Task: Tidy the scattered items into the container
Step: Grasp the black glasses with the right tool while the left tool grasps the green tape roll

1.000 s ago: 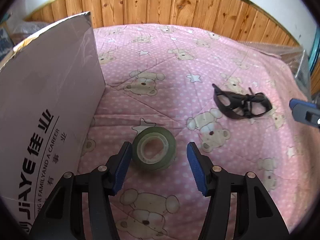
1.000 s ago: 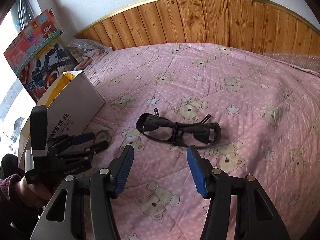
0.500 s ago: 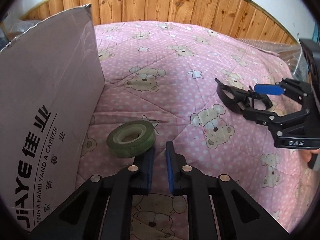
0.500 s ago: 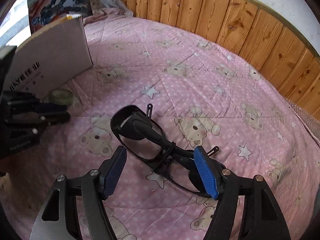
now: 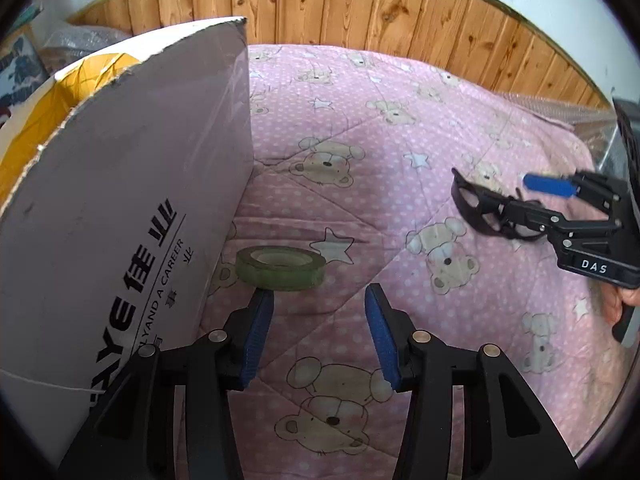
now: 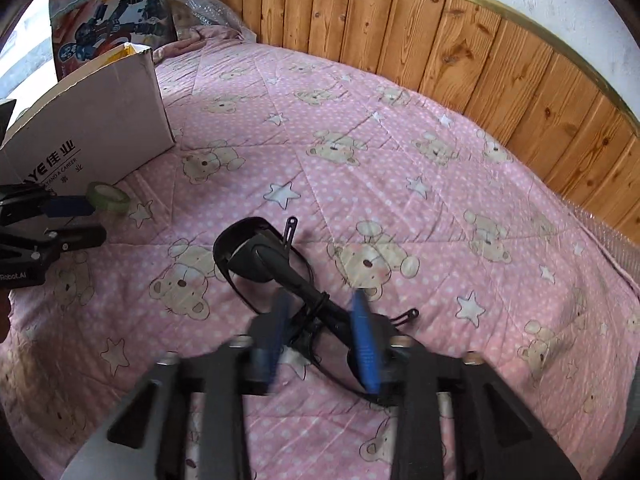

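Tape roll: we see the green roll (image 5: 280, 267) lying flat on the quilt, just beside the foot of the cardboard box and just ahead of our left fingertips.
Glasses: the black pair (image 6: 276, 268) lies on the quilt well apart from the tape, arms folded and a cord wound round the middle.
Box: our container (image 5: 120, 216) stands on the bed at the left, its top edge torn, printed lettering on the near wall, yellow showing inside.
Left gripper: ours (image 5: 318, 332) hangs over the quilt with jaws spread, having just been opening; nothing sits between the blue pads, and the tape lies just beyond them.
Right gripper: ours (image 6: 320, 338) is blurred; its jaws have just been closing and straddle the middle of the glasses, yet we cannot tell whether the pads press on the frame.
Surface: a pink quilt (image 6: 360, 168) with white dots, stars and teddy bears, stitched in diagonal lines.
Room: knotty wooden panelling (image 6: 440, 40) runs behind the bed under a gold trim and a white wall; a colourful toy carton (image 6: 112, 20) stands behind the box, with bubble wrap beside it.
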Demonstrator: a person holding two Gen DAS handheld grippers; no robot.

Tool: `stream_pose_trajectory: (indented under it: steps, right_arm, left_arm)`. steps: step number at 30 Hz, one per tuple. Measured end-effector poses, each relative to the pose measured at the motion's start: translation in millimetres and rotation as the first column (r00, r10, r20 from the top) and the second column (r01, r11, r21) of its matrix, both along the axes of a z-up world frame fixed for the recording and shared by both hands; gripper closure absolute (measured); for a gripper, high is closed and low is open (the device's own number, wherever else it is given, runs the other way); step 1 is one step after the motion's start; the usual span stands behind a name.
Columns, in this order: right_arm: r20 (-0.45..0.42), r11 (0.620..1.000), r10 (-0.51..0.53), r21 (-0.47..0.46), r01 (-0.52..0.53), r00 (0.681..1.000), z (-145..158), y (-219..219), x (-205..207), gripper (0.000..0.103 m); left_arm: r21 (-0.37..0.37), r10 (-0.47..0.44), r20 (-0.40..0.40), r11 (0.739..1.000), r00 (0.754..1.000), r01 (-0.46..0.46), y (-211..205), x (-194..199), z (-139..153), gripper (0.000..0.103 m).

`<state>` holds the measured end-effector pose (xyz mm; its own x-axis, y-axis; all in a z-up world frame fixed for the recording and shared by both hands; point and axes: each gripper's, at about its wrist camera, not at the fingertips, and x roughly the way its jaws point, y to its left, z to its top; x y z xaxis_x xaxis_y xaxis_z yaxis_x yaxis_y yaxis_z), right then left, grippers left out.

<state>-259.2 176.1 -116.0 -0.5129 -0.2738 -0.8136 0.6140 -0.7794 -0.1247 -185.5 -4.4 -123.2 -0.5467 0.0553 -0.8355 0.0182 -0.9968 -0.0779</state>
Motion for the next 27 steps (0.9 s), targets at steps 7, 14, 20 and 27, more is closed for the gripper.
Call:
stream_pose_trajectory:
  steps: [7,14,20,27]
  right_arm:
    - [0.038,1.0,-0.017,0.001,0.017,0.999,-18.4,2.1,-10.5,0.07]
    - [0.08,1.0,-0.022,-0.019,0.023,0.997,-16.4,5.0,-9.4,0.084]
    - [0.103,0.998,-0.04,-0.046,0.045,0.994,-16.9,10.7,-11.3,0.085]
    - [0.161,0.99,-0.086,-0.1,0.103,0.983,-13.4,20.6,-14.1,0.087]
  left_arm:
    - [0.076,0.082,0.062,0.993,0.995,-0.087,-7.9,-15.6,-11.1,0.052]
    - [0.215,0.347,0.115,0.906,0.931,-0.364,-25.4,-19.0,-4.9,0.052]
    - [0.253,0.464,0.114,0.842,0.879,-0.477,-22.8,-18.5,-1.0,0.094]
    - [0.197,0.373,0.074,0.904,0.925,-0.38,-9.3,-3.3,3.4,0.095]
